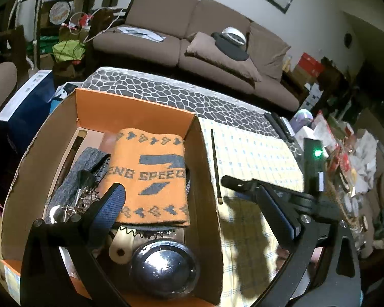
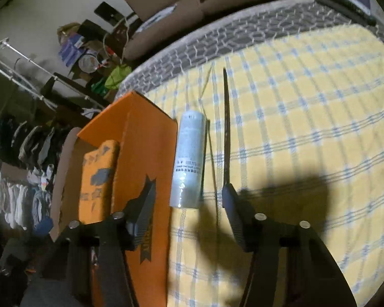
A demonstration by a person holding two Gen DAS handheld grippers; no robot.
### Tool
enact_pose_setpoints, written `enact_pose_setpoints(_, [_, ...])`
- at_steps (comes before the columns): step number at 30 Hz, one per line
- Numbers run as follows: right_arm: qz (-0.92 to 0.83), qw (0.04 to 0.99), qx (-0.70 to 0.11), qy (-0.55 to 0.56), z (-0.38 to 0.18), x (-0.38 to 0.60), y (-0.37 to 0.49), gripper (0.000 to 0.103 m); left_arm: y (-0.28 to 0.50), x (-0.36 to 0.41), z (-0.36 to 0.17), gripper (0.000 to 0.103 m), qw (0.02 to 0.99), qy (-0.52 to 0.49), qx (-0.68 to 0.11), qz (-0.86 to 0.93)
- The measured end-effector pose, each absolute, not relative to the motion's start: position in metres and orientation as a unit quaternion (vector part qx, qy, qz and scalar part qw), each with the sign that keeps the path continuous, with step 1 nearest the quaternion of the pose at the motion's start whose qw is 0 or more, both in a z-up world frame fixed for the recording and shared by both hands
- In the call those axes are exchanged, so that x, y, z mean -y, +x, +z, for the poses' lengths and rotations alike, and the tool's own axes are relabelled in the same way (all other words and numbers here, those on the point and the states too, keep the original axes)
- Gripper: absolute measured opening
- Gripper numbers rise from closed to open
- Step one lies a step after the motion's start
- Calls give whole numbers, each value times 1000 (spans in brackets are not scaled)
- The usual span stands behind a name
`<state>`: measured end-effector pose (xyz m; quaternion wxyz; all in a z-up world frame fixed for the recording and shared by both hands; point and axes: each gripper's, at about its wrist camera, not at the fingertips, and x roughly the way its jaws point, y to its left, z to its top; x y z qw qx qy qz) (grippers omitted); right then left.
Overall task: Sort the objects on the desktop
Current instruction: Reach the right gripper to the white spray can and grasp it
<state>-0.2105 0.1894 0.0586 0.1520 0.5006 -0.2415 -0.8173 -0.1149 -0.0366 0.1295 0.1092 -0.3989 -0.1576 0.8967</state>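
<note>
The orange towel in the box read "SPEED". Both tools, left and right, stood spread, empty; the white tube's label was illegible.

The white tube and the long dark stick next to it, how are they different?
The white tube is fat, pale and printed with text; the dark stick is thin, plain and longer. The tube lies beside the orange box; the stick lies farther out. Both lie flat on the yellow checked cloth, outside the box.
</note>
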Motion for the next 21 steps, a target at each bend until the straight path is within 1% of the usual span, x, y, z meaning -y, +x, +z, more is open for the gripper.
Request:
enact_pose_setpoints(10, [-819,143,224,509,39,-164,-223,55,-113,57,128,103,106,-399,175,894])
enact_pose_setpoints(13, [-818,148,235,503,38,-160,-223,53,-113,63,126,103,107,-401,182,891])
enact_pose_setpoints(15, [-818,149,240,501,38,-161,-224,49,-113,65,125,103,108,-402,186,890])
enact_pose_setpoints(19, [-801,143,280,510,29,-173,-226,46,-111,68,125,103,109,-401,190,889])
enact_pose_setpoints(21, [-804,138,270,512,28,-176,-226,43,-111,69,125,103,108,-401,191,889])
